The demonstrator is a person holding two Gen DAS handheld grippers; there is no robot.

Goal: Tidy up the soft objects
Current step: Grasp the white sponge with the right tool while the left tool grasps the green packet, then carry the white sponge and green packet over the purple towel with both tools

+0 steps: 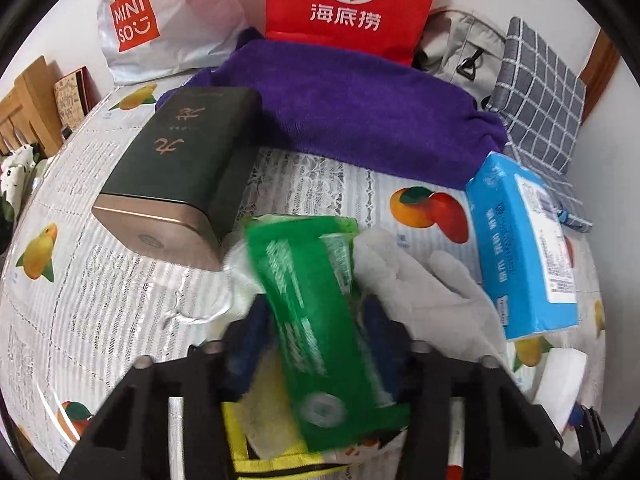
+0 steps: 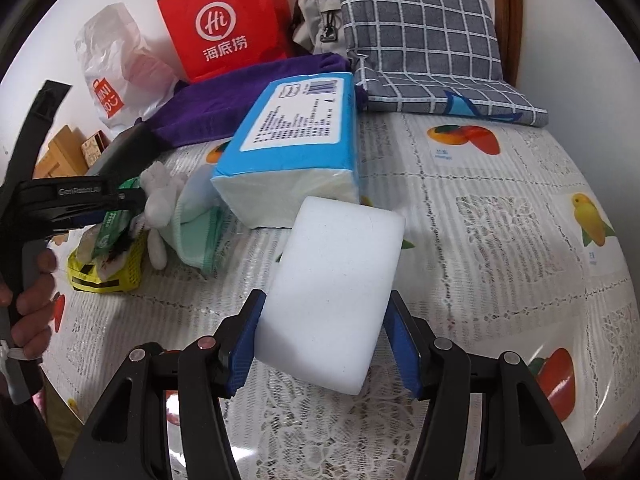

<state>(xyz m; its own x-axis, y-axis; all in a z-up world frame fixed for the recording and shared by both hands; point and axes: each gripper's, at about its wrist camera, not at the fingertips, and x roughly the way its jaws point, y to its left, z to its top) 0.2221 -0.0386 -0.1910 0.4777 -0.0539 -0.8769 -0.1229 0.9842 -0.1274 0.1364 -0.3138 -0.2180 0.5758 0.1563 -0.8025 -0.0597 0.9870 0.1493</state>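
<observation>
The left tongs pinch a green tissue pack above a yellow mesh basket, seemingly to drop it in. The right tongs clamp a white sponge block just over the worktop, likely headed there too.

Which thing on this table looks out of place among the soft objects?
The dark green tin lying on its side beside the purple towel. It looks rigid and metallic, unlike the soft things around it.
</observation>
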